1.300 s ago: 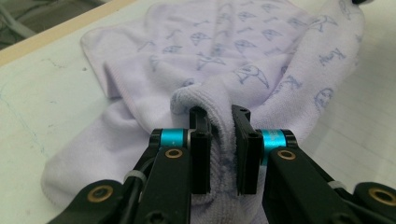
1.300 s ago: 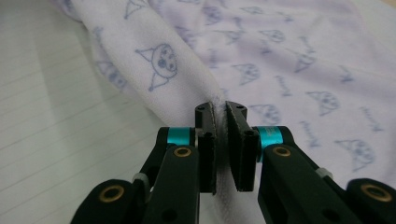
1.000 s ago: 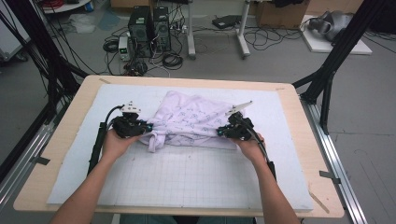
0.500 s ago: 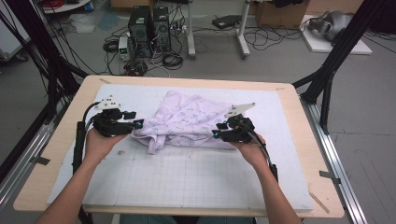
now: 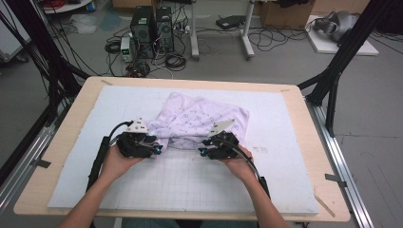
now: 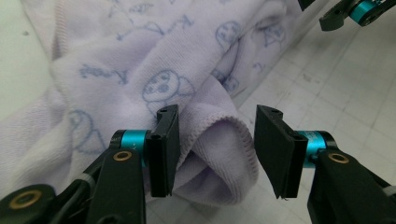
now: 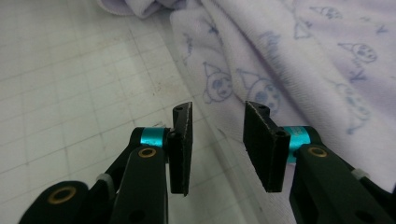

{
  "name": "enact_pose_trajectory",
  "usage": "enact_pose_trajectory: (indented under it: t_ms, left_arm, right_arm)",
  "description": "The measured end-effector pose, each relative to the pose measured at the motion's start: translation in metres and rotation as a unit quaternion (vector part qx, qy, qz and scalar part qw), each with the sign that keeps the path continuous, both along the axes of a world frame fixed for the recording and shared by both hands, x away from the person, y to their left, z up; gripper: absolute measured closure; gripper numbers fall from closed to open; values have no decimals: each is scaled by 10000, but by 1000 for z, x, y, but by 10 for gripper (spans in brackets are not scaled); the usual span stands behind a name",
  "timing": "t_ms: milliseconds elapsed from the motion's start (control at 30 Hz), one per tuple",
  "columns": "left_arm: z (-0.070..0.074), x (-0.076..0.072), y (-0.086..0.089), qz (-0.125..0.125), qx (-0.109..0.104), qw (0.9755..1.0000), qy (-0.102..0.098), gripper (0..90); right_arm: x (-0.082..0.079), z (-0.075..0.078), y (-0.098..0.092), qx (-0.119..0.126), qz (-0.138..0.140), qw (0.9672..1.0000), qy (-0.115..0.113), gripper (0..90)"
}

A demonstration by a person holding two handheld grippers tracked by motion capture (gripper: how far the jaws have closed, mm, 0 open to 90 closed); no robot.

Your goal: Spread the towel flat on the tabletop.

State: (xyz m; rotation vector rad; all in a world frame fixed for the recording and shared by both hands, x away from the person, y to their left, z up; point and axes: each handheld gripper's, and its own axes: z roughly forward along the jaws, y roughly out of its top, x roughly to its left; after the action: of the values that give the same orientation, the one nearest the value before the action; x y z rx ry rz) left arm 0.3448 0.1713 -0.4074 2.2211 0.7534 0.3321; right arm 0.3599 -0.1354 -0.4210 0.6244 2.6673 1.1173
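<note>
The lilac towel (image 5: 199, 121) lies crumpled at the desk's (image 5: 71, 123) centre. The left tool (image 6: 212, 140) stands apart around a rolled hem, its jaws just narrowing; the right tool (image 7: 217, 135) gapes over the 6 o'clock edge. Either could pinch several layers and drag the towel askew.

A wooden table with a white mat and a towel on top

The table (image 5: 62, 156) has a light wood top. 1 big white mat (image 5: 190, 185) with thin grid lines covers most of it. A soft purple towel (image 5: 199, 118) with little drawings lies crumpled on the mat, toward the far side.
</note>
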Motion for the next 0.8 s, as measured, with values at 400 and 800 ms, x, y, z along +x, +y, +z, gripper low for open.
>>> enact_pose_trajectory:
  t_ms: [400,800]
  left_arm:
    - [-13,12,-3,145,201,9997,0,761]
    - [35,1,26,336,-561,9971,-385,782]
  right_arm:
    - [10,-16,17,-186,-181,9994,-229,812]
    - [2,18,-9,334,-75,9990,-274,855]
